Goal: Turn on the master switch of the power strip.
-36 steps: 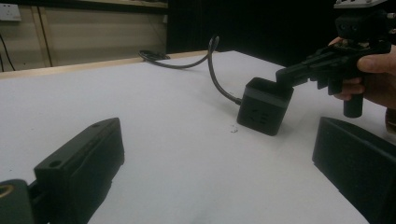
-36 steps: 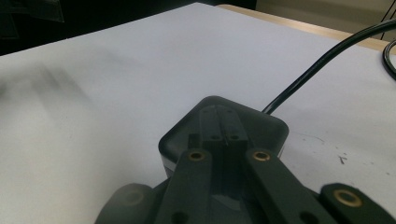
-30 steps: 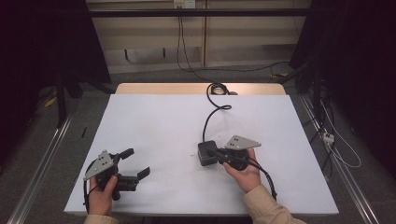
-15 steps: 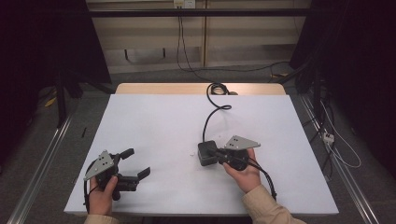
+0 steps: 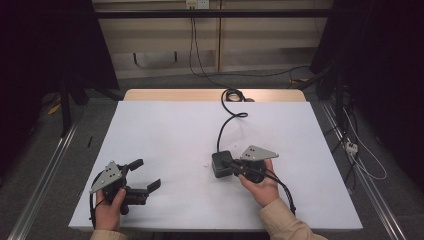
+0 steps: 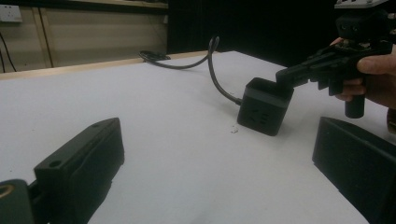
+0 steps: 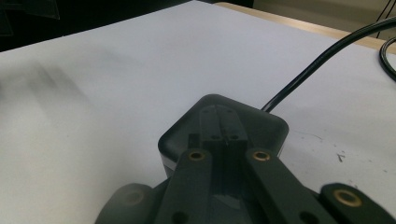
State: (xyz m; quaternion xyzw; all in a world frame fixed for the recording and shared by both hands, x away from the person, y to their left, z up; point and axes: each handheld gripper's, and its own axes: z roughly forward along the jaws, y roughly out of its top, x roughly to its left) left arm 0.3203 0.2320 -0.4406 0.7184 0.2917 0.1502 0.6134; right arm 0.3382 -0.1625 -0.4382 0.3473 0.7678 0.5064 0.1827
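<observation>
A black cube-shaped power socket (image 5: 220, 169) sits on the white table (image 5: 165, 125) right of the middle, and its black cable (image 5: 226, 125) runs off toward the far edge. My right gripper (image 5: 231, 164) is shut, jaws pressed together, their tips lying on the cube's top with nothing between them. The right gripper view looks along the joined jaws (image 7: 223, 126) over the cube (image 7: 180, 133) and the cable (image 7: 327, 56). At the near left, my left gripper (image 5: 146, 173) stands open and empty. Its view has the cube (image 6: 266, 106) ahead, with the right gripper (image 6: 285, 77) at its top edge.
The cable coils (image 5: 232, 95) at the far wooden edge (image 5: 150, 95) of the table. A small white speck (image 5: 205, 164) lies left of the cube. Metal rails (image 5: 45, 175) run along the floor on both sides of the table.
</observation>
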